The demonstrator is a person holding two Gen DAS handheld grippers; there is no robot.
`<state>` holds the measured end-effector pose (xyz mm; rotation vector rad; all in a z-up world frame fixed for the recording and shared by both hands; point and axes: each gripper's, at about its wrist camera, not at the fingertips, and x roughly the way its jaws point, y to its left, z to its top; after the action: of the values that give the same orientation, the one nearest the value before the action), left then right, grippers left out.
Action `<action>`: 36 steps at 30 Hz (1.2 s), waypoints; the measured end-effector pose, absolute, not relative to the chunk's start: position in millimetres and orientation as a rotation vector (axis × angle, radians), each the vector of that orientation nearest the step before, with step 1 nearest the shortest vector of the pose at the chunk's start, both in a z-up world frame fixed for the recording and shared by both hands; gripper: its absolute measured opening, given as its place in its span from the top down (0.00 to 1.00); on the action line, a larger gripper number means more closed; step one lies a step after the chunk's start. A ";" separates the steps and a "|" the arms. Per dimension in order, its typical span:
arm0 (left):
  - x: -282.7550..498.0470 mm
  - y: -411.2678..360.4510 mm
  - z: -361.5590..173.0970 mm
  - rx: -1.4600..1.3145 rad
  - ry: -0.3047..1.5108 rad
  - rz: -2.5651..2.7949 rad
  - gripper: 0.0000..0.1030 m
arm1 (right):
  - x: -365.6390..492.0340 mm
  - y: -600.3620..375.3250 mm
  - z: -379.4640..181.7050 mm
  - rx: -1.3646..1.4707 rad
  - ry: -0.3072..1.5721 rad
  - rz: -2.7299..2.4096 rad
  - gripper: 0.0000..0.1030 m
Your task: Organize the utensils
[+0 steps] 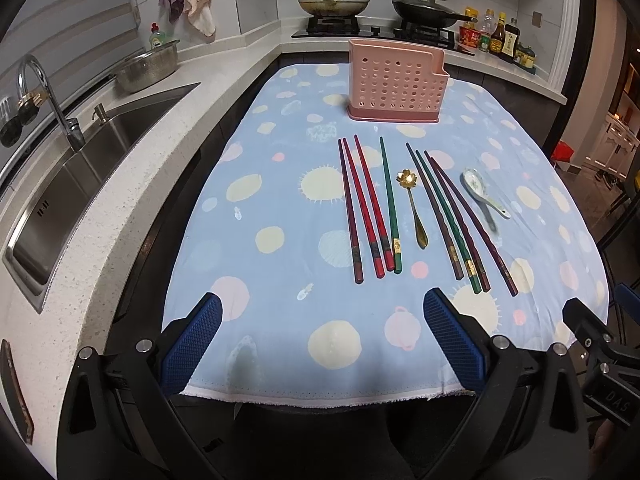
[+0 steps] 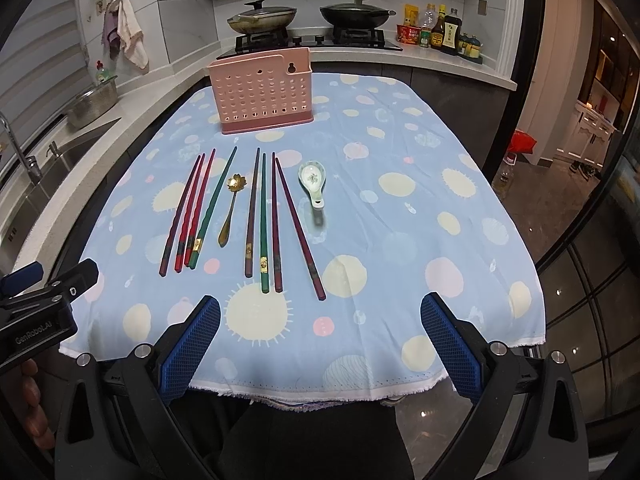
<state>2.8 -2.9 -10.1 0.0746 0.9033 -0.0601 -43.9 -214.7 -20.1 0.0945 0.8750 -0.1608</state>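
right hand-held gripper point(image 2: 320, 320) agape, empty | chopsticks point(image 2: 262, 216), spoons before pink holder point(image 2: 262, 92)

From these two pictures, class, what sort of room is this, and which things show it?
A home kitchen, most likely. A gas stove with two lidded woks stands at the back, a steel sink with a tap sits in the counter, and sauce bottles line the wall.

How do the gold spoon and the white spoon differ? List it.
The gold spoon is metal, slim and long-handled with a flower-shaped bowl; the white spoon is ceramic, short and broad with a painted bowl. The gold spoon lies between the chopstick groups, the white spoon right of them. Both lie flat, bowls toward the pink holder.
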 end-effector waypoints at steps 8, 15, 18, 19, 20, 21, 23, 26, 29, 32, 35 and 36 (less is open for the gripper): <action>22.2 12.1 -22.7 0.014 0.958 -0.047 0.07 | -33.9 -224.0 -26.6 0.116 0.891 -0.170 0.06; 52.1 25.3 -41.7 -0.008 0.990 -0.021 0.07 | -16.1 -230.6 -36.3 0.127 0.915 -0.182 0.06; 62.8 20.4 -50.8 0.014 0.997 -0.032 0.07 | -7.2 -231.3 -39.7 0.127 0.925 -0.179 0.06; 65.5 18.0 -53.2 0.022 0.998 -0.039 0.07 | -4.0 -230.9 -41.2 0.126 0.929 -0.178 0.06; 68.8 14.6 -57.1 0.033 1.001 -0.048 0.07 | -0.5 -230.6 -42.6 0.125 0.932 -0.178 0.07; 72.1 11.3 -61.6 0.041 1.004 -0.058 0.07 | 2.8 -230.6 -43.7 0.127 0.935 -0.177 0.07; 78.7 6.5 -69.8 0.054 1.012 -0.067 0.08 | 9.5 -231.1 -45.5 0.132 0.941 -0.178 0.06; 88.8 1.7 -85.0 0.060 1.043 -0.107 0.20 | 18.0 -230.6 -47.1 0.140 0.945 -0.178 0.06; 96.7 -0.1 -98.3 0.049 1.078 -0.136 0.31 | 25.0 -229.2 -48.9 0.139 0.949 -0.176 0.06; 99.9 -2.0 -105.5 0.044 1.089 -0.152 0.39 | 31.8 -227.9 -51.2 0.136 0.955 -0.176 0.07; 100.6 -6.1 -106.5 0.063 1.072 -0.165 0.41 | 37.9 -227.1 -53.3 0.133 0.960 -0.175 0.07; 100.7 -7.2 -106.7 0.070 1.067 -0.165 0.46 | 40.0 -226.7 -54.0 0.130 0.960 -0.175 0.07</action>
<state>100.7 -7.2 -106.7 0.0700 1.0671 -0.1654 40.0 -226.7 -54.0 0.1305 0.9604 -0.1746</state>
